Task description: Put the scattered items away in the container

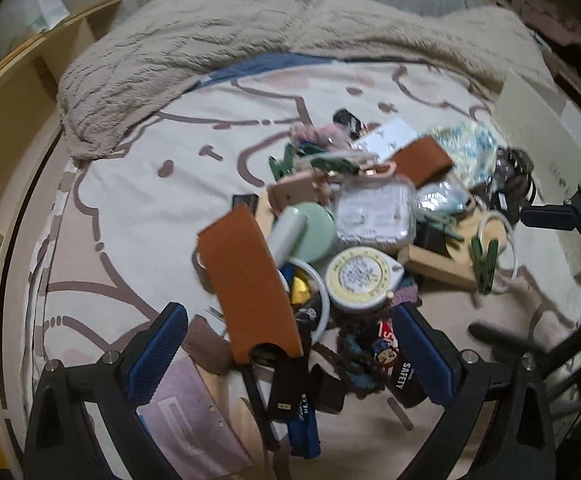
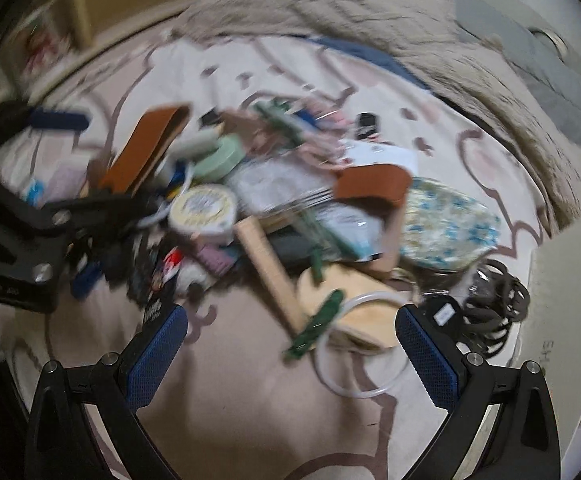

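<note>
Left wrist view: both my grippers, left [image 1: 290,356] and right [image 2: 292,354], gape empty over the untouched pile [image 1: 354,220]; no container visible.

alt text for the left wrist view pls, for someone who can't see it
The open left gripper hovers low over a heap of small household items on a cream patterned bedsheet, its blue-padded fingers either side of a brown leather sleeve. Just beyond lie a round yellow-rimmed tape measure, a mint green disc and a green clothes peg; a beige fleece blanket is bunched behind.
</note>
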{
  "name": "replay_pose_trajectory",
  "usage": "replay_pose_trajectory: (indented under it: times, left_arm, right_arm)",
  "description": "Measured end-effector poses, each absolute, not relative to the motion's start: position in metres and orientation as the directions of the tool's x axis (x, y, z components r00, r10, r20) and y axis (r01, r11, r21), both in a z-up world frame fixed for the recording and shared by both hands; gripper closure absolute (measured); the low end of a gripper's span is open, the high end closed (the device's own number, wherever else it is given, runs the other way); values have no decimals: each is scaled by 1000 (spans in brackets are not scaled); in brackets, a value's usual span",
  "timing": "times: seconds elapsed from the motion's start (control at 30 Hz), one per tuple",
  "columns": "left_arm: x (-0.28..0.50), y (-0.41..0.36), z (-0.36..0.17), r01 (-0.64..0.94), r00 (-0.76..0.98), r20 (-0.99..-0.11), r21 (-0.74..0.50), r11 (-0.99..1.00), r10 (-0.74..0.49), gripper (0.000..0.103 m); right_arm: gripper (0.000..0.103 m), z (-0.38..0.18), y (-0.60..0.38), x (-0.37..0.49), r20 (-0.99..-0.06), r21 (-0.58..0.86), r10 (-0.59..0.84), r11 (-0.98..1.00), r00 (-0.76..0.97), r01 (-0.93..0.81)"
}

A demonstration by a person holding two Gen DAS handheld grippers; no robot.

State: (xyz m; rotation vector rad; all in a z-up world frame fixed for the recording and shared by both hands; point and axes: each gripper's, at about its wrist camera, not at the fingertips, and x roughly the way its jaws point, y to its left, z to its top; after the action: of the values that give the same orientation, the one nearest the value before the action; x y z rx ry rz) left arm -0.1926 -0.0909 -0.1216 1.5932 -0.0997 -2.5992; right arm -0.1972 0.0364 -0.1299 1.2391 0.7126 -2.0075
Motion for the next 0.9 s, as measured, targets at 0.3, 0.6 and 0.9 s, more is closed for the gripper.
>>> replay_pose_trajectory:
  times: [0.3, 0.6, 0.9]
  left_arm:
    - [-200, -80, -151, 25, -376, -918, 127, -992, -127, 0]
    - [-203, -75, -161, 37, -362, -918, 159, -987, -162, 0]
    - [-209, -84, -167, 95, -349, -908, 211, -973, -231, 0]
  right_arm:
    - [0, -155, 33, -169, -934, -101, -234, -550, -269, 829]
    - [0, -156, 59, -182, -934, -84, -233, -595, -272, 799]
    - [0, -150, 92, -211, -917, -83, -223, -703, -330, 706]
